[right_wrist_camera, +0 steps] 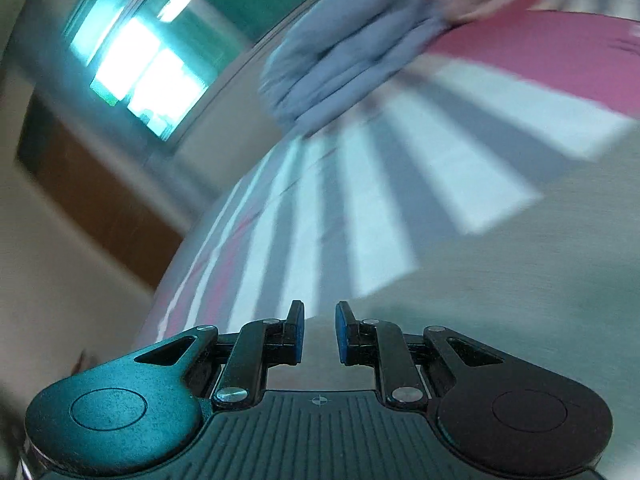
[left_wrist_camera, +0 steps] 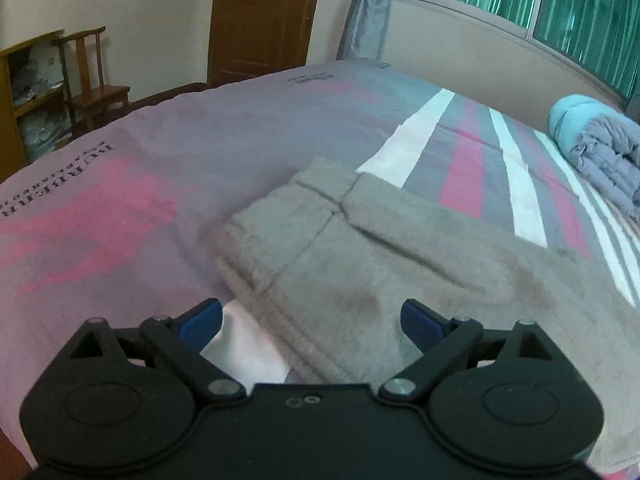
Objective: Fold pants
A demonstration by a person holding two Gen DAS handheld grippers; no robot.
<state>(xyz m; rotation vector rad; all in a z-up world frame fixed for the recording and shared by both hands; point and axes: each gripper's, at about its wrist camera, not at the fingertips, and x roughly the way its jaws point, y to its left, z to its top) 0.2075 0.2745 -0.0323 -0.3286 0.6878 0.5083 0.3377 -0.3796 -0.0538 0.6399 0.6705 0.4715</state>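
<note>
Grey pants (left_wrist_camera: pixel 360 248) lie folded into a thick stack on the bed, waistband end pointing away from me in the left wrist view. My left gripper (left_wrist_camera: pixel 312 312) hovers over the near end of the stack, jaws spread wide and touching nothing. The right wrist view is tilted and blurred. In it my right gripper (right_wrist_camera: pixel 320 320) has its blue pads a narrow gap apart with nothing held between them. It sits over the edge of the grey pants (right_wrist_camera: pixel 500 300), which fill the lower right of that view.
The bed sheet (left_wrist_camera: pixel 120 200) is pink with grey, white and red stripes. A rolled blue-grey quilt (left_wrist_camera: pixel 600 148) lies at the bed's far right, also seen blurred as the quilt (right_wrist_camera: pixel 340 60). Beyond the bed are a wooden chair (left_wrist_camera: pixel 96 84), a shelf (left_wrist_camera: pixel 24 92), a door (left_wrist_camera: pixel 260 20) and a window (left_wrist_camera: pixel 540 4).
</note>
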